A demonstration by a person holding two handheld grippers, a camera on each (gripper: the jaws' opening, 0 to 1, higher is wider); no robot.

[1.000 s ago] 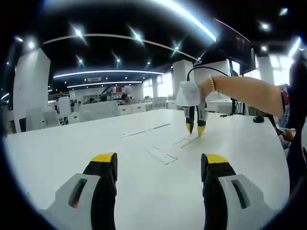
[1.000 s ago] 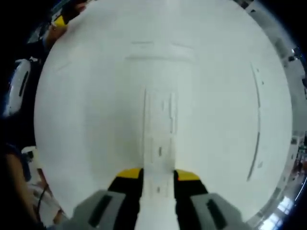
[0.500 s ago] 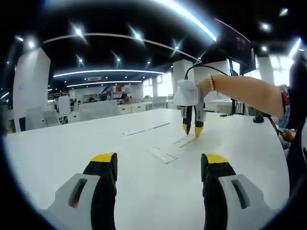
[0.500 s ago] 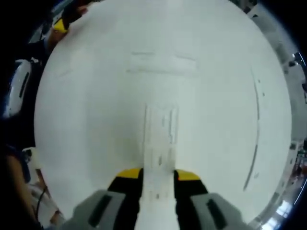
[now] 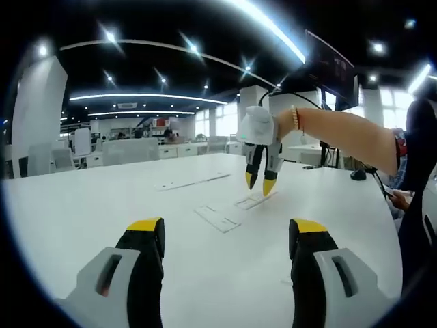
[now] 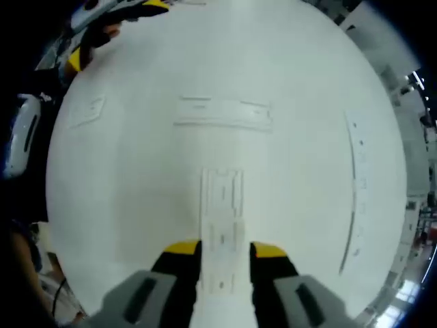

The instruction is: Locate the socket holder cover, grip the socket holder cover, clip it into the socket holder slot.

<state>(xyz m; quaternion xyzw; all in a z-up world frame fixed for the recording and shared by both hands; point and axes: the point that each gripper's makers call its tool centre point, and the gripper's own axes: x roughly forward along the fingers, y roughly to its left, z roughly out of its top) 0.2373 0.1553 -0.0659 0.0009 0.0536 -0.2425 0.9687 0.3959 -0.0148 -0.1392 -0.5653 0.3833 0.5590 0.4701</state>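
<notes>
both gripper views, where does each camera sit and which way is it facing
Left gripper view: rides low behind the open left gripper, looking level across the white table into an office; the person's forearm holds the right gripper over a flat white piece.
Right gripper view: rides on the right gripper, looking straight down at the table; its jaws straddle that piece.
Shared: the table, that piece, a second flat piece, and the left gripper.
</notes>
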